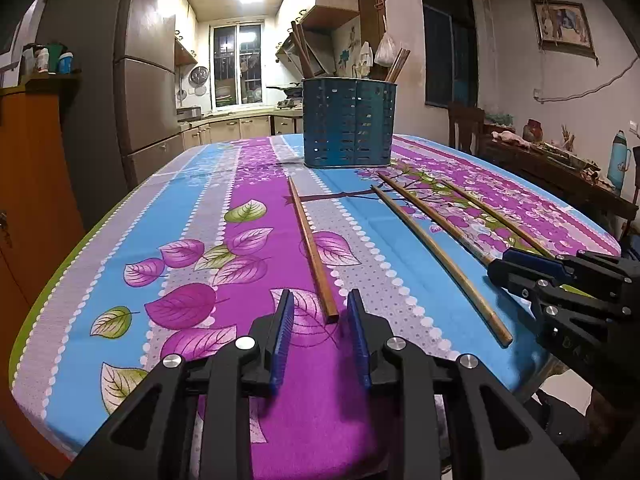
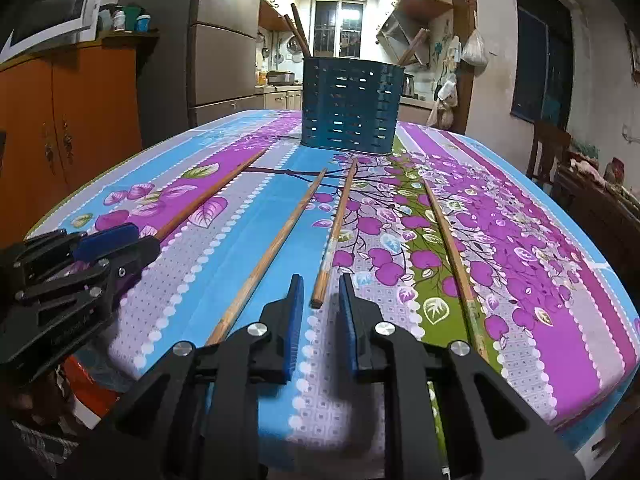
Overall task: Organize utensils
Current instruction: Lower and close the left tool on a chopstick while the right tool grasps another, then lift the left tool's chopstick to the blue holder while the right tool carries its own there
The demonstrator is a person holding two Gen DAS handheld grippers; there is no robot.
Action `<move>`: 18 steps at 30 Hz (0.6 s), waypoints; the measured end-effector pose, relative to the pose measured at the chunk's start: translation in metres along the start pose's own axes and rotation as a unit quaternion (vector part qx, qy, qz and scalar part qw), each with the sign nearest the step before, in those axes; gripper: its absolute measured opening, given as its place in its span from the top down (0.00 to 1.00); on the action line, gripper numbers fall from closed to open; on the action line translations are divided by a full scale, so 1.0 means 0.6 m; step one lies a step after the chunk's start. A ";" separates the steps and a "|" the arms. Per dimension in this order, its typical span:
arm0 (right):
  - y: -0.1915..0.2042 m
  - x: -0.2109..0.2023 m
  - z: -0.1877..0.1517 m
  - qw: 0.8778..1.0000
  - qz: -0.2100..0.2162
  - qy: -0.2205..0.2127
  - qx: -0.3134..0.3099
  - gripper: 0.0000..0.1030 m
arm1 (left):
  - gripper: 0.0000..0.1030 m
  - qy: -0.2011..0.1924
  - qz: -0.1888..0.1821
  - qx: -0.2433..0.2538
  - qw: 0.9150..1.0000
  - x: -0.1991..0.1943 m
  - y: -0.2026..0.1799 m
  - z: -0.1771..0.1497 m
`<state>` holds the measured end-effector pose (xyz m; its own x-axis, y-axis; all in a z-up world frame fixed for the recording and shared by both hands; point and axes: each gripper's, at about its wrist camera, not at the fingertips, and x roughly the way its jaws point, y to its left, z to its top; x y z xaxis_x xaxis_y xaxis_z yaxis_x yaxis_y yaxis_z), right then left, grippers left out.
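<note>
Left wrist view: chopstick end lies between narrow, unclamped left tool pads

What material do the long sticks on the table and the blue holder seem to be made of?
The chopsticks look like wood or bamboo: brown, matte, with a faint grain and paler worn patches; which of the two I cannot tell. The blue holder looks like thin painted metal, possibly plastic: rows of punched slots let light through, and its wall has a dull sheen.
</note>
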<state>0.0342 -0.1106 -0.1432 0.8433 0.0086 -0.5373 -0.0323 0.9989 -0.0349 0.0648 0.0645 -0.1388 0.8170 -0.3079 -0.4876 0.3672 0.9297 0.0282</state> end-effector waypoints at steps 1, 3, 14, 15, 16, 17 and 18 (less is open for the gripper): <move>-0.001 0.002 0.001 1.000 0.002 0.002 0.004 0.86 | 0.72 -0.001 0.001 0.000 1.000 0.000 0.000 0.000; -0.003 0.006 0.003 1.000 0.007 0.005 0.014 0.89 | 0.72 -0.001 0.001 0.001 1.000 0.000 0.000 0.000; -0.008 0.007 0.003 0.999 0.014 0.011 0.041 0.95 | 0.89 0.001 0.015 -0.012 1.000 -0.002 0.007 0.003; -0.008 0.006 0.002 0.999 0.013 0.011 0.042 0.95 | 0.89 0.000 0.018 -0.011 1.000 -0.002 0.005 0.003; -0.010 0.005 0.002 0.999 0.013 0.011 0.043 0.95 | 0.89 -0.001 0.021 -0.011 1.000 -0.002 0.005 0.003; -0.011 0.005 0.002 0.999 0.014 0.011 0.044 0.95 | 0.90 -0.001 0.024 -0.010 1.000 -0.002 0.003 0.003; -0.014 0.004 0.002 0.999 0.014 0.012 0.047 0.95 | 0.93 -0.001 0.026 -0.009 1.000 -0.001 0.002 0.003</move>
<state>0.0372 -0.1192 -0.1431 0.8297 0.0360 -0.5571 -0.0042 0.9983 0.0582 0.0655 0.0652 -0.1369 0.8357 -0.2592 -0.4843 0.3159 0.9480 0.0378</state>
